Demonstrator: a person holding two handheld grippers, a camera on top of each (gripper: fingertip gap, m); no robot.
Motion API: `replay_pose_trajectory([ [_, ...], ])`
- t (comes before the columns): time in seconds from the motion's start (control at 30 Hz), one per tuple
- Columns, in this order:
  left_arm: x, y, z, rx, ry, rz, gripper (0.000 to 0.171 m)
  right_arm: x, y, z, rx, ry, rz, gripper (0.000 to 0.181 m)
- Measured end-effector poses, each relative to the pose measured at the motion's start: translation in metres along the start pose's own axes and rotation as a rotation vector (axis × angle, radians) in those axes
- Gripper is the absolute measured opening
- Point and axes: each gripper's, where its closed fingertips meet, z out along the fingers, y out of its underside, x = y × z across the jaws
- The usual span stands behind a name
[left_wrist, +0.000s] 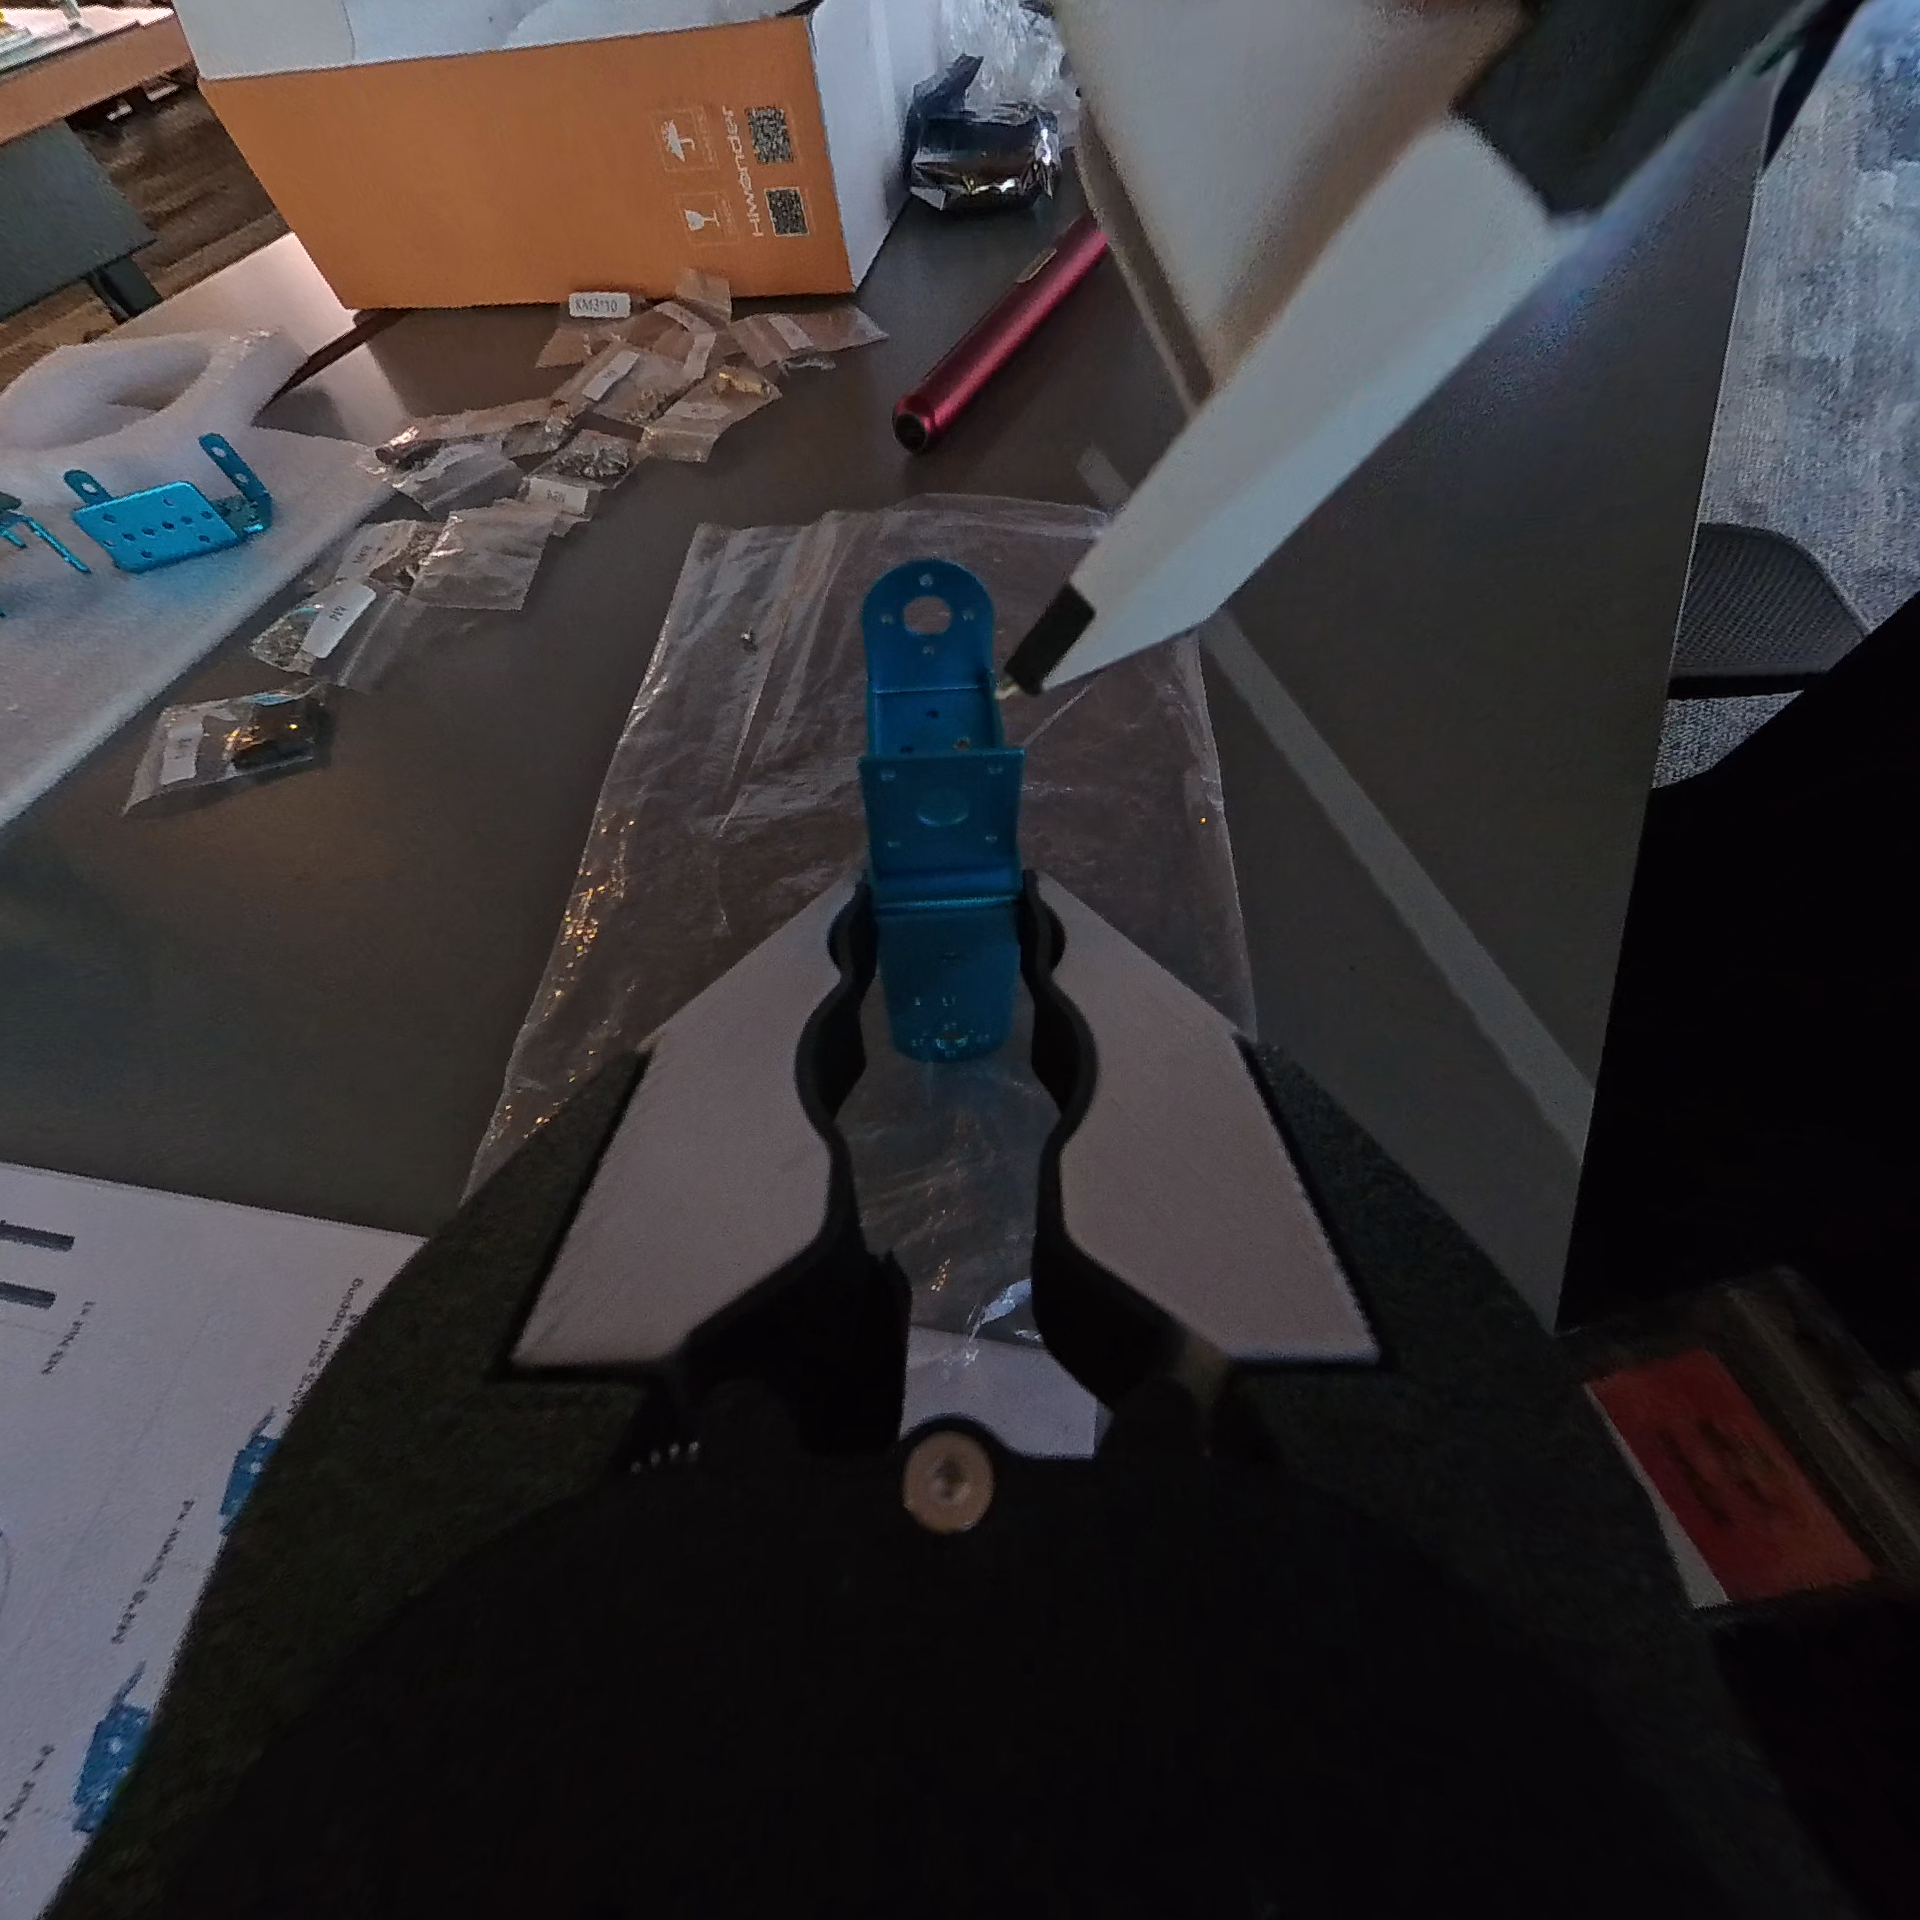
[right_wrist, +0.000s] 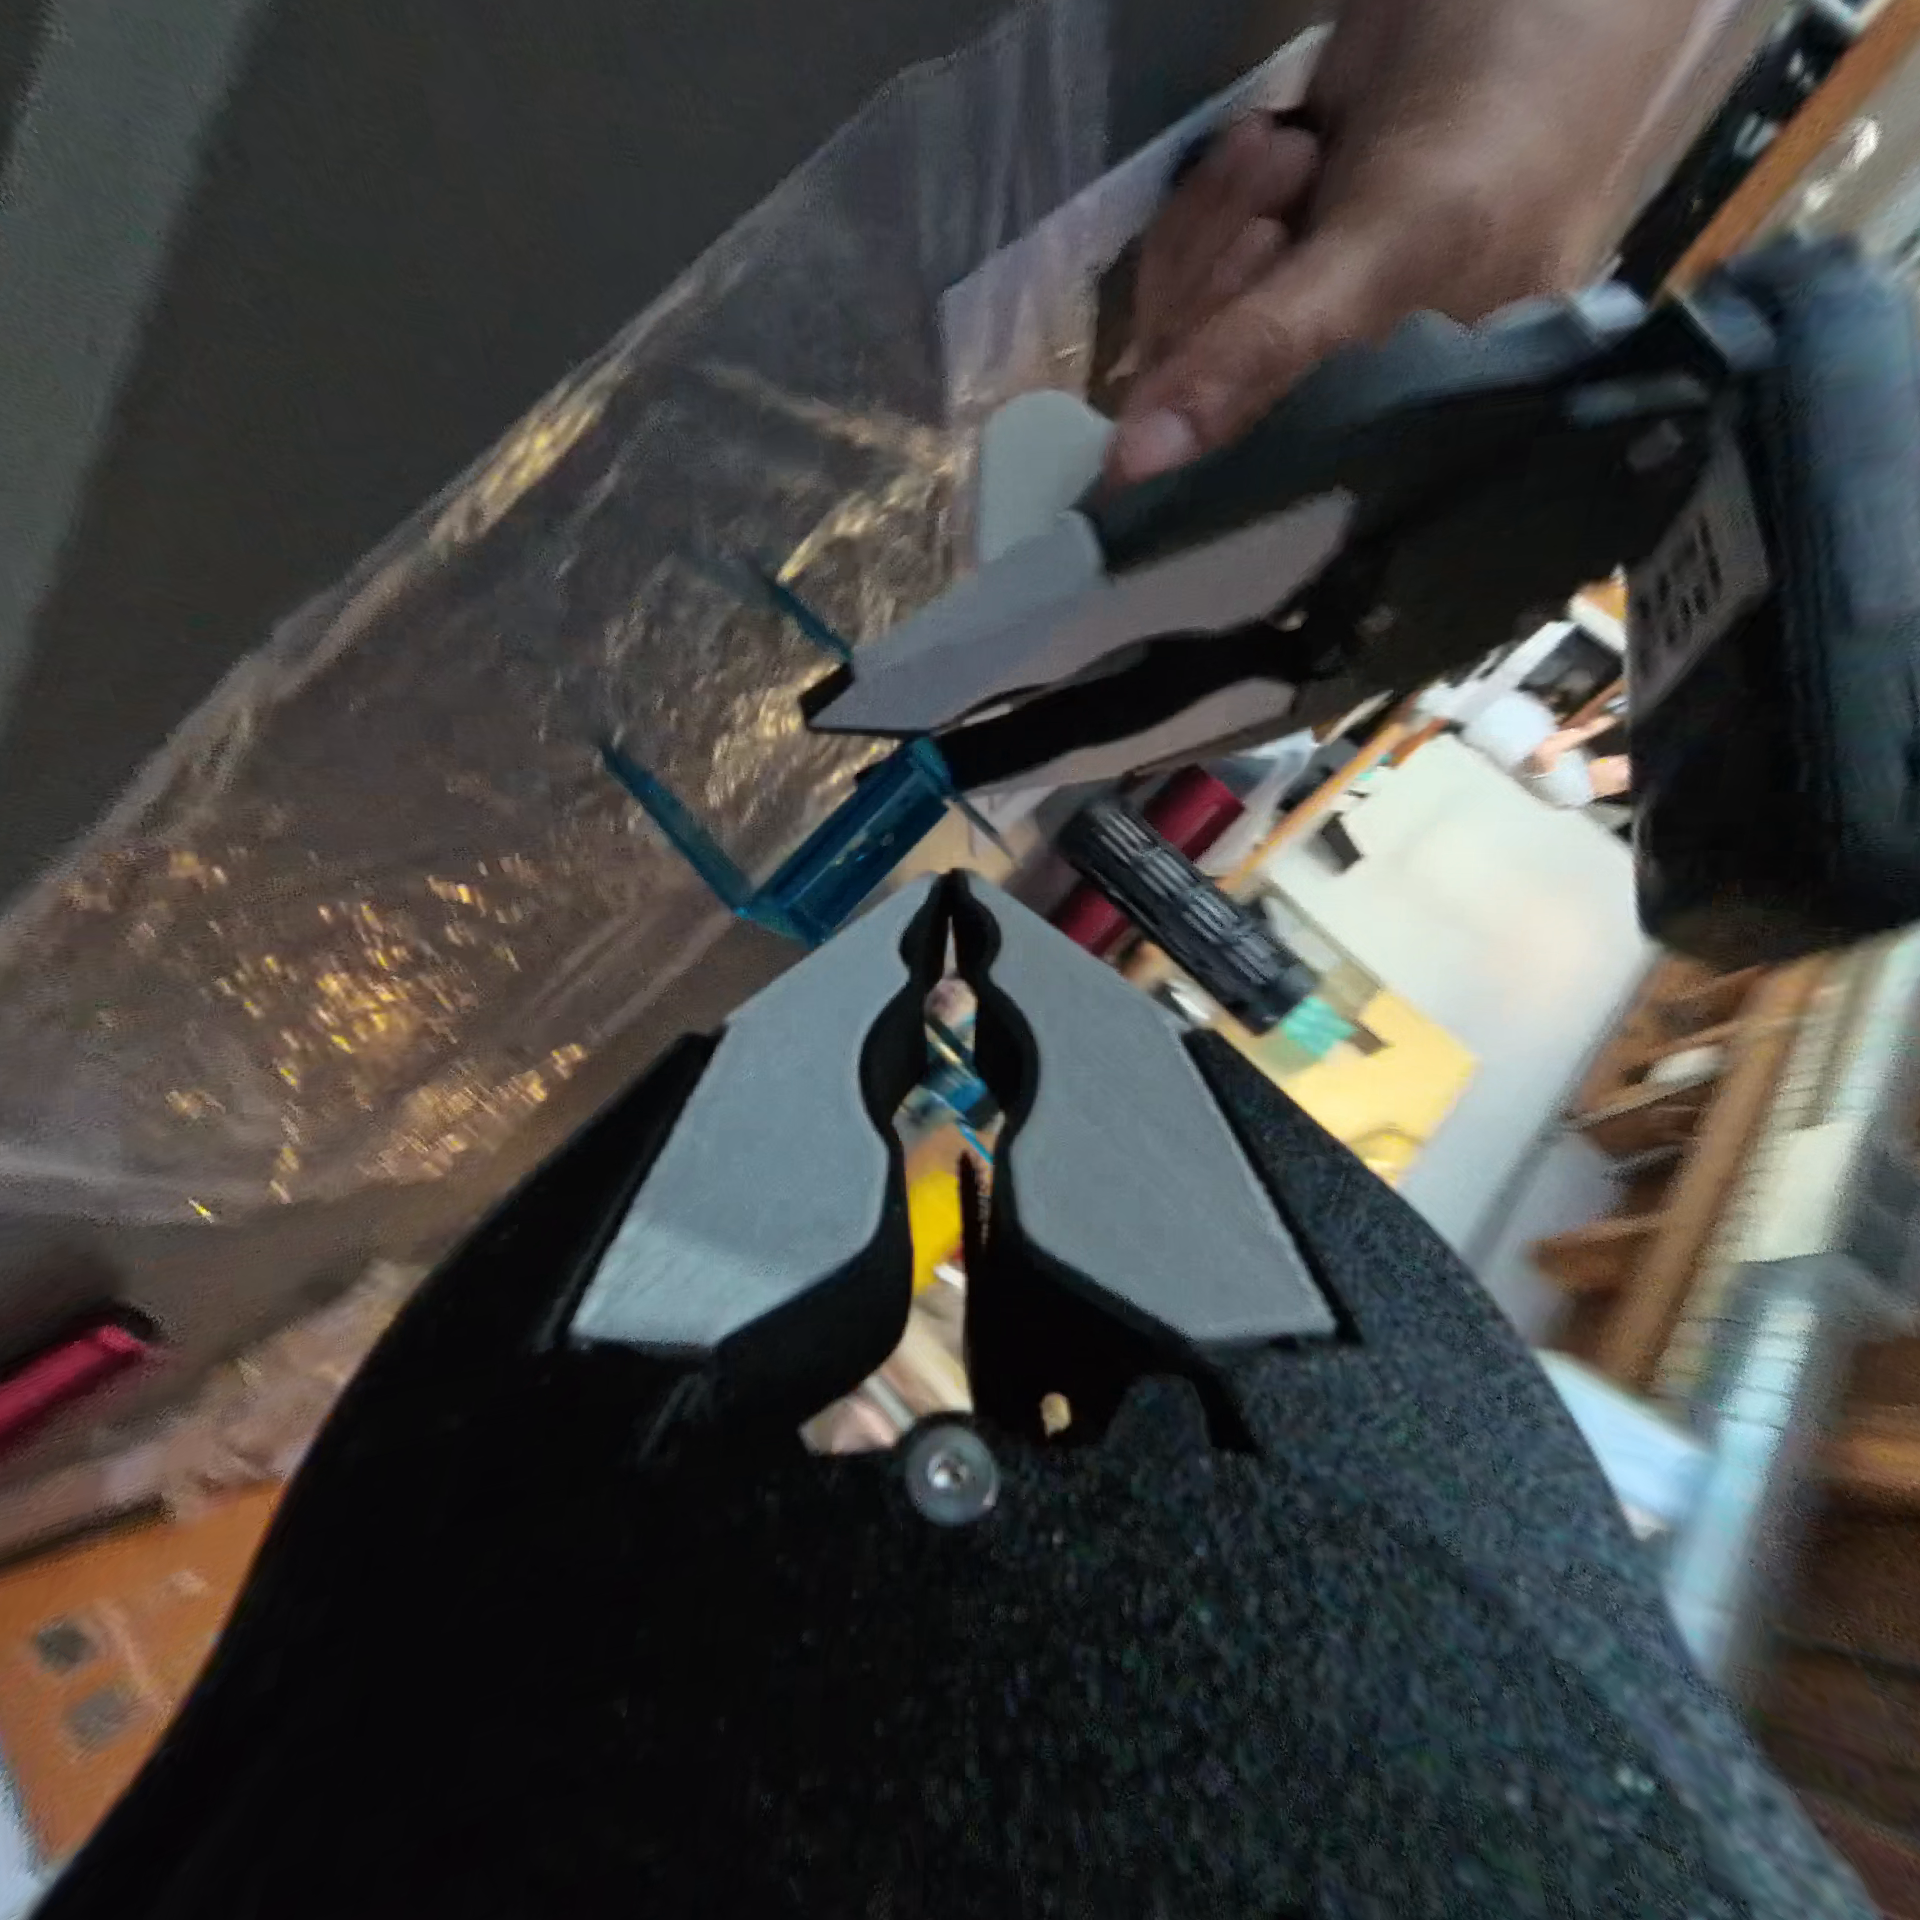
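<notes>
Left gripper (left_wrist: 943, 914) clamps a blue bracket (left_wrist: 940, 790) above a plastic bag (left_wrist: 748, 790) on the counter (left_wrist: 312, 883). Right gripper (right_wrist: 951, 883) is closed empty, tips beside the bracket

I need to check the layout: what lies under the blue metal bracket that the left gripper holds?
Under the blue metal bracket, gripped by the left gripper, lies a clear crinkled plastic bag on the dark grey table. The bracket and fingers hide the bag directly below them.
</notes>
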Motion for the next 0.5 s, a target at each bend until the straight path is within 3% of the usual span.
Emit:
replay_pose_trajectory([
  [0.07, 0.0, 0.0, 0.0, 0.0, 0.001, -0.001, 0.027, 0.006, 0.001, -0.004, 0.112, -0.049, 0.231, 0.0],
  [0.3, 0.001, 0.0, 0.0, 0.0, -0.005, 0.013, 0.027, 0.003, 0.011, -0.015, 0.556, -0.458, 1.062, 0.0],
  [0.4, 0.003, 0.0, 0.0, -0.001, -0.013, 0.049, 0.027, -0.002, 0.005, -0.019, 0.679, -0.82, 1.257, 0.0],
  [0.5, 0.006, 0.0, 0.001, -0.002, -0.021, 0.102, 0.027, -0.007, 0.008, -0.016, 0.721, -1.043, 1.266, 0.0],
])
